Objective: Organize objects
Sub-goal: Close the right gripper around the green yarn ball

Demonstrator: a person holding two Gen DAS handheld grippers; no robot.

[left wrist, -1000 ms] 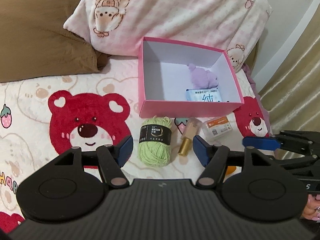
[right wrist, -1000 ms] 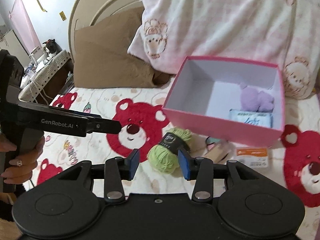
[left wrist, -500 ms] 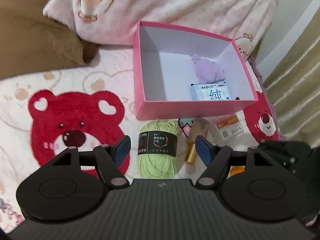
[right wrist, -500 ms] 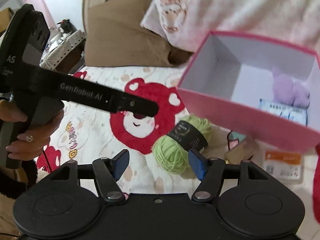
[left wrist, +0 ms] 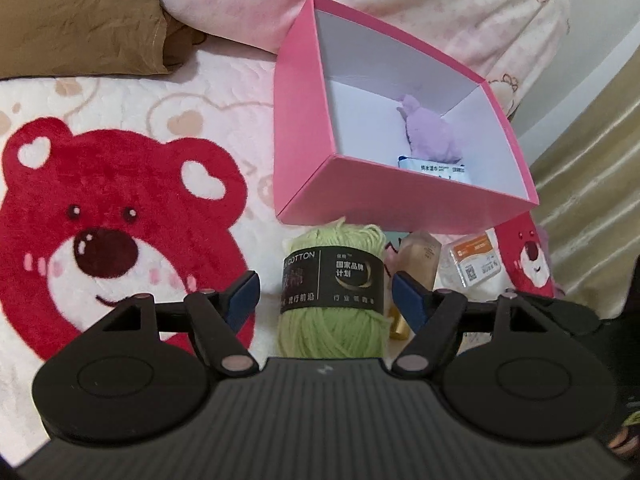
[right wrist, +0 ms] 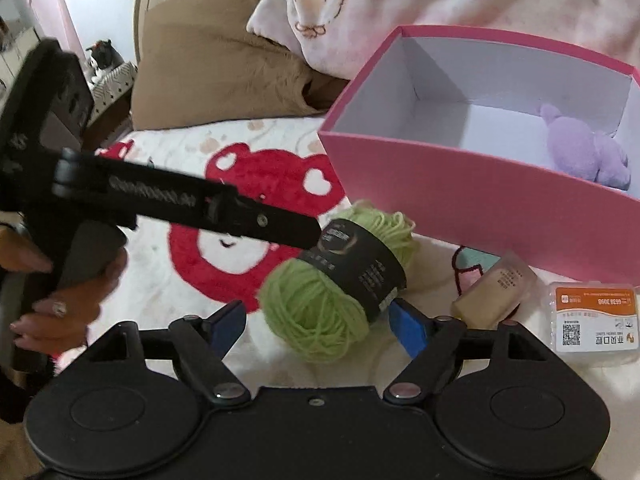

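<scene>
A green yarn ball point(left wrist: 334, 292) with a black label lies on the bear-print blanket, just in front of the pink box point(left wrist: 384, 204). My left gripper point(left wrist: 326, 294) is open with the yarn between its blue pads, not squeezed. My right gripper point(right wrist: 318, 326) is open too, its pads either side of the same yarn point(right wrist: 340, 280). The left gripper's arm point(right wrist: 180, 204) reaches in from the left in the right wrist view. The pink box point(right wrist: 480, 196) holds a purple plush point(right wrist: 580, 148) and a white packet point(left wrist: 434, 168).
A beige bottle with gold cap point(left wrist: 416, 256) and a clear case with an orange label point(left wrist: 474, 264) lie right of the yarn. A brown pillow point(left wrist: 80, 16) and a pink pillow point(left wrist: 400, 0) sit behind the box. A curtain point(left wrist: 592, 160) hangs at right.
Both grippers have moved forward and down toward the yarn, which now sits between the pads of each. The right gripper has opened wider. The yarn has not moved.
</scene>
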